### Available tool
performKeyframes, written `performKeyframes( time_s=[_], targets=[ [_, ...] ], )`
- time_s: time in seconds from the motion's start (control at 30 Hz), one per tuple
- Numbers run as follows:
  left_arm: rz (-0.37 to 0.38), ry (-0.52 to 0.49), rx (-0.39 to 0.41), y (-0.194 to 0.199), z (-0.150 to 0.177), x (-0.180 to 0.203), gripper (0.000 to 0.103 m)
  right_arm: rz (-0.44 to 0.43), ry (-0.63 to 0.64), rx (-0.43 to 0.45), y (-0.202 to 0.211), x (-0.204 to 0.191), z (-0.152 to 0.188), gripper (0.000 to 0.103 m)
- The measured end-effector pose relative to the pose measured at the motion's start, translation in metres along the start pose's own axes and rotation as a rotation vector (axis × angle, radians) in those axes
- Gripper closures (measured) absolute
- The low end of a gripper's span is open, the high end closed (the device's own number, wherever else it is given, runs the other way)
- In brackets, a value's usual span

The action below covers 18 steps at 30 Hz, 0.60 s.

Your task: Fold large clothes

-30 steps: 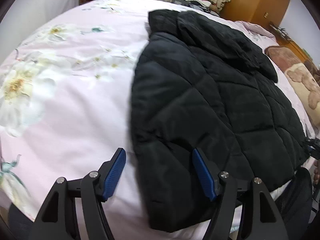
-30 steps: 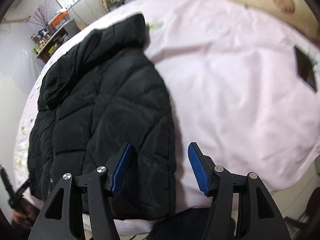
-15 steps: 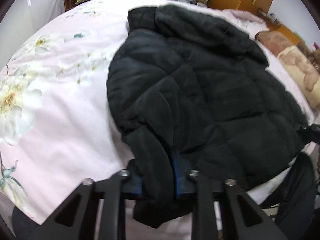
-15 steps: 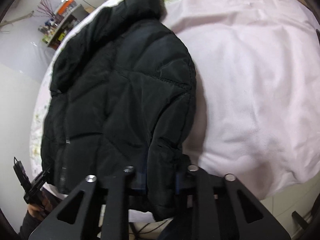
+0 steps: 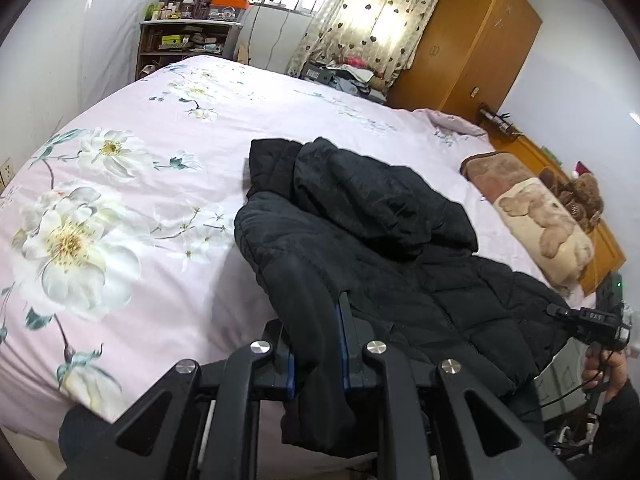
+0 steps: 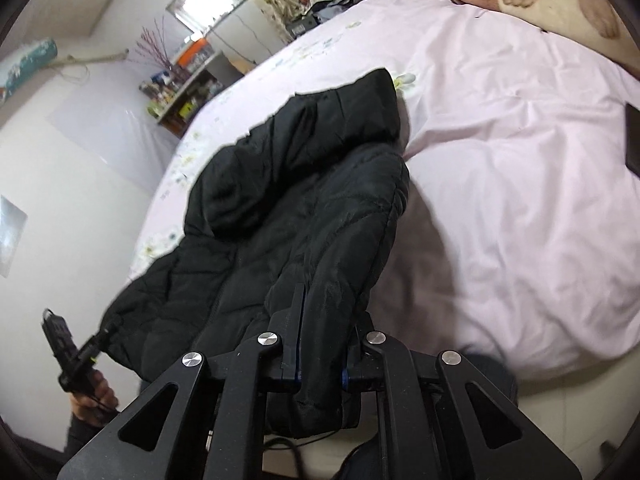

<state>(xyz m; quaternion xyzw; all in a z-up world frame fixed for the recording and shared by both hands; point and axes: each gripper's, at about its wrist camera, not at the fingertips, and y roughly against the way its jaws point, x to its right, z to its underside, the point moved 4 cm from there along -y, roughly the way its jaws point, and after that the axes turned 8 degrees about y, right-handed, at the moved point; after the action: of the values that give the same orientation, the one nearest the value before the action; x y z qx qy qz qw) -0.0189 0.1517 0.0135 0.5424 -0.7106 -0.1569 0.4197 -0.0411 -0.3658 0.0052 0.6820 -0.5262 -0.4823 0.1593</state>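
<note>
A black quilted hooded jacket [image 5: 380, 248] lies on the pink floral bed [image 5: 120, 184], hood toward the far side. My left gripper [image 5: 316, 344] is shut on the jacket's left bottom corner and holds it raised off the bed. In the right wrist view the same jacket [image 6: 296, 200] shows. My right gripper [image 6: 320, 344] is shut on its right bottom corner, also lifted. The hem sags between the two grippers. The other gripper shows at the edge of each view, at the right of the left wrist view [image 5: 600, 320] and at the lower left of the right wrist view [image 6: 68, 344].
A brown bear-print blanket [image 5: 536, 216] lies at the bed's right side. A wooden wardrobe [image 5: 472, 40] and a cluttered shelf [image 5: 184, 40] stand beyond the bed. A dark flat object [image 6: 632, 140] lies on the sheet at the right. The bed's front edge is just below the grippers.
Both grippers went from open above the jacket's bottom corners to shut on them. They have since lifted the hem up off the bed, and the views now tilt up toward the room.
</note>
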Motion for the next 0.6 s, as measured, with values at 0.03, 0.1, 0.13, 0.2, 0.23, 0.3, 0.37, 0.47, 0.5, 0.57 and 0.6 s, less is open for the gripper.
performKeyframes(
  time_s=[0.03,0.1,0.13,0.2,0.23,0.3,0.37,0.47,0.5,0.57,0.6],
  targets=[
    [0.004,0.002,0.001,0.002,-0.001,0.003,0.087,-0.008,-0.009,0.01,0.007,-0.001,0.004,0.091],
    [0.018,0.007,0.003,0.011,0.001,0.005,0.087,-0.019,-0.017,0.028,0.018,-0.003,0.009,0.091],
    [0.023,0.013,0.004,0.014,0.002,0.008,0.087,-0.025,-0.023,0.038,0.023,-0.003,0.01,0.091],
    [0.035,0.028,0.006,0.015,-0.001,0.006,0.087,-0.032,-0.03,0.053,0.03,-0.004,0.01,0.091],
    [0.04,0.036,0.007,0.016,-0.003,0.005,0.087,-0.036,-0.033,0.061,0.034,-0.005,0.008,0.091],
    [0.055,0.053,0.014,0.015,-0.009,0.006,0.087,-0.046,-0.036,0.073,0.037,-0.008,0.003,0.091],
    [0.07,0.064,0.028,0.015,-0.016,0.007,0.087,-0.055,-0.038,0.09,0.036,-0.015,-0.004,0.091],
    [0.091,0.086,0.049,0.011,-0.03,0.008,0.087,-0.076,-0.051,0.12,0.032,-0.022,-0.019,0.091],
    [0.096,0.096,0.058,0.01,-0.037,0.007,0.087,-0.085,-0.059,0.135,0.03,-0.022,-0.029,0.091],
    [0.107,0.113,0.082,0.004,-0.056,0.008,0.087,-0.102,-0.064,0.158,0.025,-0.022,-0.047,0.091],
    [0.109,0.118,0.094,0.001,-0.065,0.01,0.087,-0.108,-0.058,0.171,0.023,-0.023,-0.059,0.091]
  ],
)
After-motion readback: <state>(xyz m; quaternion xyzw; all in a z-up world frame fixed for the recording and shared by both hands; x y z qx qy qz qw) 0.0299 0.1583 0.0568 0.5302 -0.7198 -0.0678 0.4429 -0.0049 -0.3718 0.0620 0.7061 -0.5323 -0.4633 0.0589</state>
